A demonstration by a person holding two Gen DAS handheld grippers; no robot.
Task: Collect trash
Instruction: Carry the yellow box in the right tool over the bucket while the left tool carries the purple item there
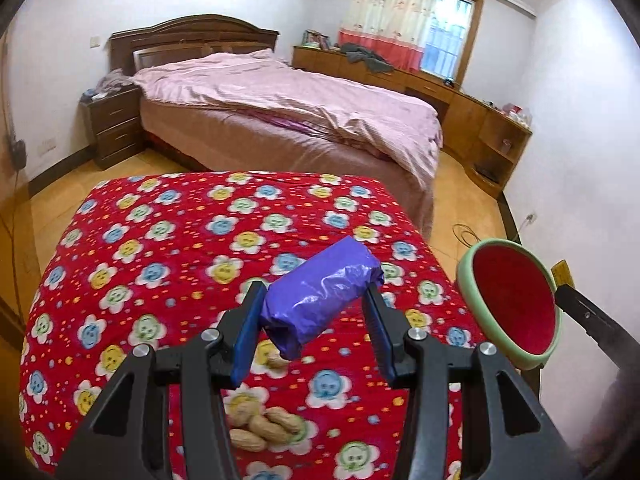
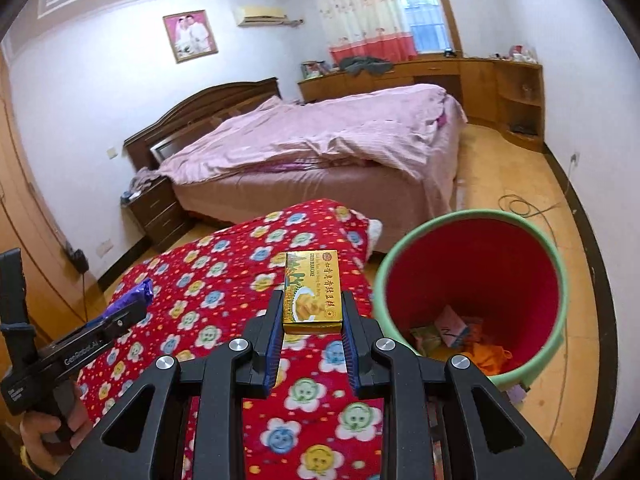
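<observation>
Black two-finger tongs: the left gripper [image 1: 316,312] clamps a crumpled purple plastic wrapper [image 1: 320,296], the right gripper [image 2: 312,320] a yellow cardboard snack box [image 2: 313,293]. Some litter already lies in the green-rimmed red bin [image 2: 472,296] beside the table; peanut shells [image 1: 264,428] remain on the flowered cloth.

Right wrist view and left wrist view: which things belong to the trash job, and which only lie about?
Job:
- purple wrapper, in left tongs
- yellow box, in right tongs
- bin
- peanuts

Lying about:
- bed
- nightstand
- floor cable
</observation>
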